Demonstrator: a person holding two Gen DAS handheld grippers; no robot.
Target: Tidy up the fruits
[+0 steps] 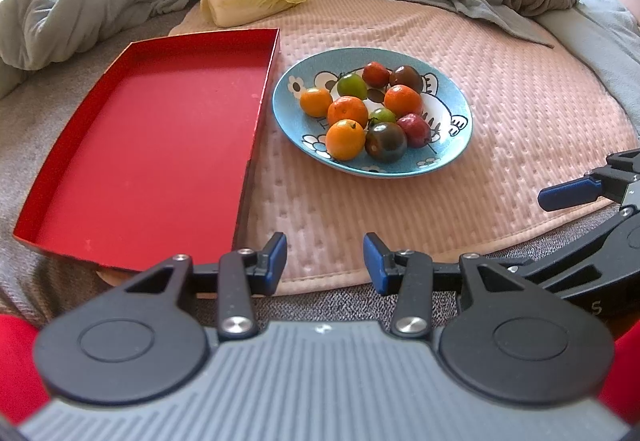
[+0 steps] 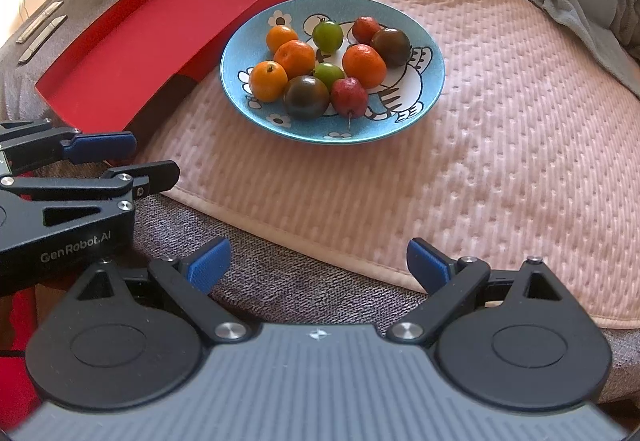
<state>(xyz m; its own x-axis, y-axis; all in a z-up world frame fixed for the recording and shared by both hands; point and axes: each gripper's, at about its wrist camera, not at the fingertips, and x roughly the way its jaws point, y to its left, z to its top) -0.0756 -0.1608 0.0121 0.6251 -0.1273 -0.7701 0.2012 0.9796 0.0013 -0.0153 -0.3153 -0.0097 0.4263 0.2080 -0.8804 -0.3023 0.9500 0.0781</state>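
Left wrist view: the left gripper (image 1: pixel 325 263) hovers spread and empty over the near edge of the pink mat (image 1: pixel 500 129). The fruits (image 1: pixel 370 111) sit heaped on the blue plate (image 1: pixel 456 145), just right of the red tray (image 1: pixel 160 145), whose floor is bare.

Right wrist view: the right gripper (image 2: pixel 318 267) is also spread wide, holding nothing, near and well apart from the plate. Any pick should probably take an outer fruit, squeezed gently so neighbours don't roll.
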